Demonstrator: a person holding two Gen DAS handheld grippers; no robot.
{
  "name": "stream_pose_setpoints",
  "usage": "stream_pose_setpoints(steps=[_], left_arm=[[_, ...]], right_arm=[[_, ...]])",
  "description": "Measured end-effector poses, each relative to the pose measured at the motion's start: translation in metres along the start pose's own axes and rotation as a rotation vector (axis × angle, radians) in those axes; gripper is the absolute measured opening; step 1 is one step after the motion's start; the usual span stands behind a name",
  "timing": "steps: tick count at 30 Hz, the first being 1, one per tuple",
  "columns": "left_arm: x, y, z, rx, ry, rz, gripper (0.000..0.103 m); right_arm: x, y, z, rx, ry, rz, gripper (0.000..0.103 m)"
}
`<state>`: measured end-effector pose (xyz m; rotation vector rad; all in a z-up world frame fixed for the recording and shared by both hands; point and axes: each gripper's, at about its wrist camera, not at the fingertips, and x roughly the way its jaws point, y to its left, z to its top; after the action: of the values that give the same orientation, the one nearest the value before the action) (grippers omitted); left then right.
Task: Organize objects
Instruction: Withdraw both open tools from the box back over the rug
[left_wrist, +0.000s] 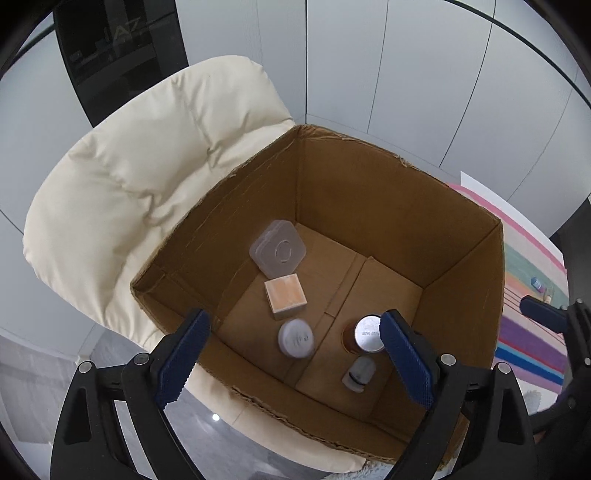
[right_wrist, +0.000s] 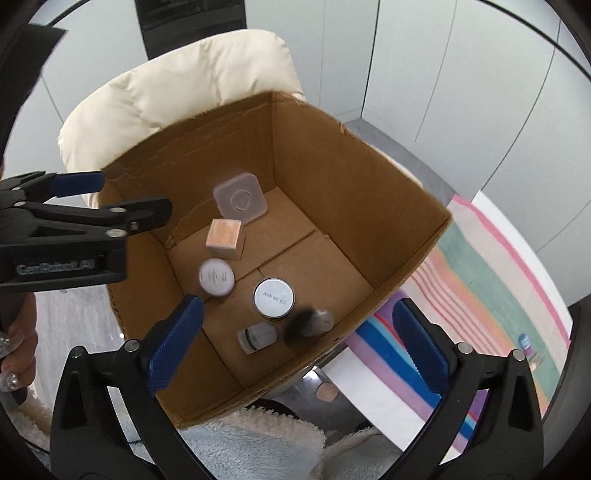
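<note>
An open cardboard box (left_wrist: 369, 192) stands on a cream padded chair (left_wrist: 129, 184). On its floor lie a clear square case (left_wrist: 277, 253), a wooden cube (left_wrist: 286, 297), a white round jar (left_wrist: 295, 338), an amber jar with a silver lid (left_wrist: 365, 332) and a small grey bottle (left_wrist: 358, 373) on its side. My left gripper (left_wrist: 295, 358) hovers open over the box, nothing between its fingers. My right gripper (right_wrist: 297, 347) is also open above the box's near wall (right_wrist: 369, 229). A dark blurred item (right_wrist: 308, 325) shows below it inside the box, beside the silver-lidded jar (right_wrist: 274, 297).
A striped mat (right_wrist: 480, 277) lies to the right of the box, with a small blue-capped bottle (right_wrist: 526, 345) on it. The left gripper (right_wrist: 136, 197) reaches in from the left in the right wrist view, a hand (right_wrist: 14, 354) holding it. Fleecy fabric (right_wrist: 251, 443) lies below.
</note>
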<state>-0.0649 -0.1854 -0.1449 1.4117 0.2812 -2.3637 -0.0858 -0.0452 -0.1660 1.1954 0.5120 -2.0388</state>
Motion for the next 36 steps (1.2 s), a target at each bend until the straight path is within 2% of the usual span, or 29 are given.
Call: stream_pose_setpoints(steps=[11,20,25,36], left_arm=[[0.002,-0.013,-0.006,0.03,0.012,-0.004,0.094],[-0.005,-0.034,-0.005,0.045,-0.048,-0.015,0.094],[-0.007,-0.07,-0.002,0.113,-0.056,-0.054,0.094],[-0.019,-0.189,-0.002,0.297,-0.065,-0.186,0.094]], right_arm=[[0.004,-0.023,-0.006,0.083,0.002,0.019,0.103],[-0.013,-0.052,-0.023,0.159,-0.017,-0.009,0.103],[-0.03,-0.084,-0.042,0.231,-0.03,-0.054,0.103],[-0.07,-0.166,-0.094,0.387,-0.037,-0.171,0.103]])
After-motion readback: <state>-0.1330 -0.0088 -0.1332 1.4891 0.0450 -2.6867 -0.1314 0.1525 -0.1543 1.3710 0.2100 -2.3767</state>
